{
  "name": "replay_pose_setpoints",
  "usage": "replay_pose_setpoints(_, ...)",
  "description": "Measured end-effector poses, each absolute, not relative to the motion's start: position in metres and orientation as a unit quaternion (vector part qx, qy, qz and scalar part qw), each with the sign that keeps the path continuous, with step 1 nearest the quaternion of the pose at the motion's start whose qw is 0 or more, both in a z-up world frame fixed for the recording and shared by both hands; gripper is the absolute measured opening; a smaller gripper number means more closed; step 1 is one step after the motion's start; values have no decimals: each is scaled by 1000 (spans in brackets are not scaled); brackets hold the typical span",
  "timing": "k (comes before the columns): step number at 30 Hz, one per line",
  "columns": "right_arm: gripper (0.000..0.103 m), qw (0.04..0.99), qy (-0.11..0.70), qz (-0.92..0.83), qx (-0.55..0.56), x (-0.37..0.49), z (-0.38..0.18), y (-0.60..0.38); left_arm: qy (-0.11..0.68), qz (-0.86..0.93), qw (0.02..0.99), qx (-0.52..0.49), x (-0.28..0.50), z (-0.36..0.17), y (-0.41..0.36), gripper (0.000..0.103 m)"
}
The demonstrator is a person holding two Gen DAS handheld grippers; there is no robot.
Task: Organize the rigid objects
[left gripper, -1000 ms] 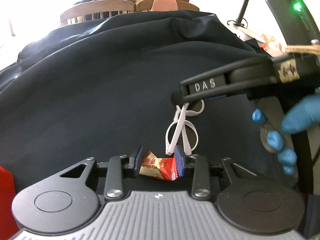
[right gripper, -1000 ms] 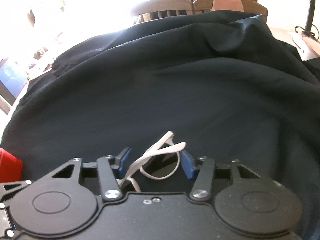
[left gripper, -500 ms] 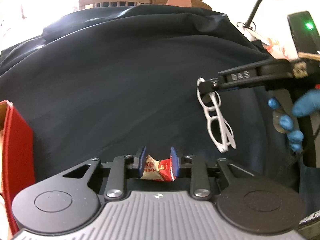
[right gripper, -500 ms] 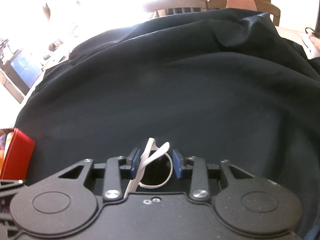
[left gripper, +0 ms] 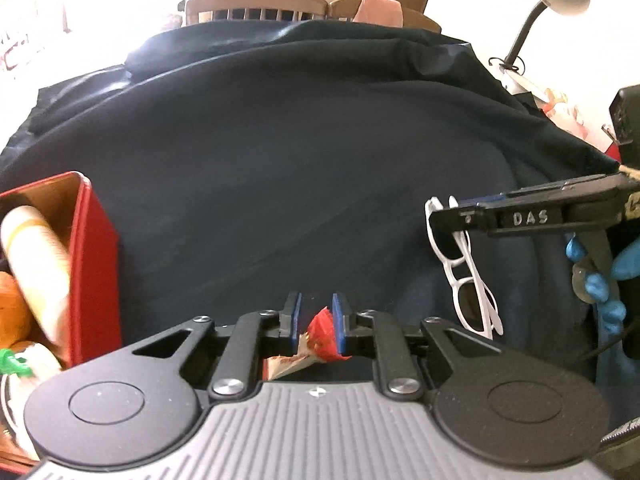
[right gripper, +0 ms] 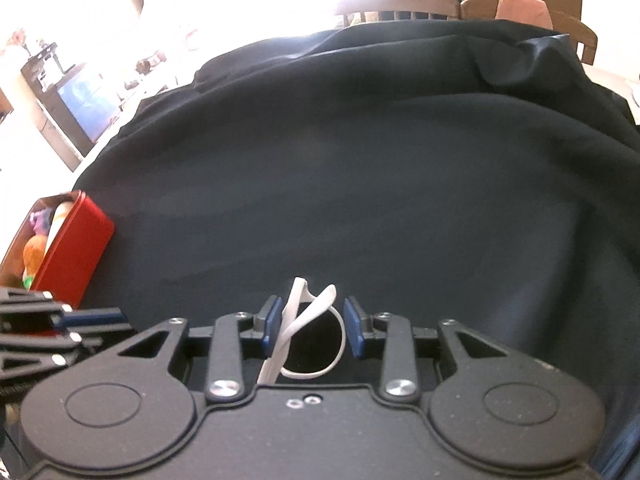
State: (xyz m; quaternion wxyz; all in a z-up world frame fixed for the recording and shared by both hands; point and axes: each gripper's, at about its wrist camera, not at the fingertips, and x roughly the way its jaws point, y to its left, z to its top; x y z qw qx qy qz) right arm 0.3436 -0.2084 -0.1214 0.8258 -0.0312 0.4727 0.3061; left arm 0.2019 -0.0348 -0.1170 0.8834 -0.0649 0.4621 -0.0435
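Pinching a red snack packet (left gripper: 320,334) between its blue pads, the left claw (left gripper: 316,322) hangs over the dark cloth (left gripper: 280,160) that covers the table; the packet is crumpled and tilted, its pale end pointing back toward the claw's body; over on the right, the right claw (left gripper: 434,216) comes in from the side, closed on a pair of white-framed glasses (left gripper: 468,276) that dangle below its tips, well clear of the cloth; from its own camera the glasses (right gripper: 308,332) sit folded between the blue pads, one arm crossing the other; a blue-gloved hand (left gripper: 604,276) works that claw's handle; at the left edge sits a red box (left gripper: 94,264), open-topped and holding a cream cylinder (left gripper: 38,264) and something orange (left gripper: 12,308); wooden chairs (left gripper: 256,4) beyond the table.
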Motion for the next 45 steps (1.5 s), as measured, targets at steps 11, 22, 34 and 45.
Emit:
replay_pose_setpoints(11, 68, 831, 471, 292, -47, 311, -117, -203, 452, -49, 888, -63, 180, -113, -31, 70)
replay_pose_setpoints(22, 71, 831, 481, 266, -86, 270, -130, -195, 472, -15, 881, -39, 188, -137, -33, 70)
replay_pose_setpoints(34, 42, 844, 458, 262, -96, 256, -131, -193, 462, -5, 886, -36, 185, -138, -39, 40)
replay_pose_setpoints(45, 27, 857, 432, 271, -73, 246, -112, -207, 455, 7, 889, -55, 178, -126, -30, 23)
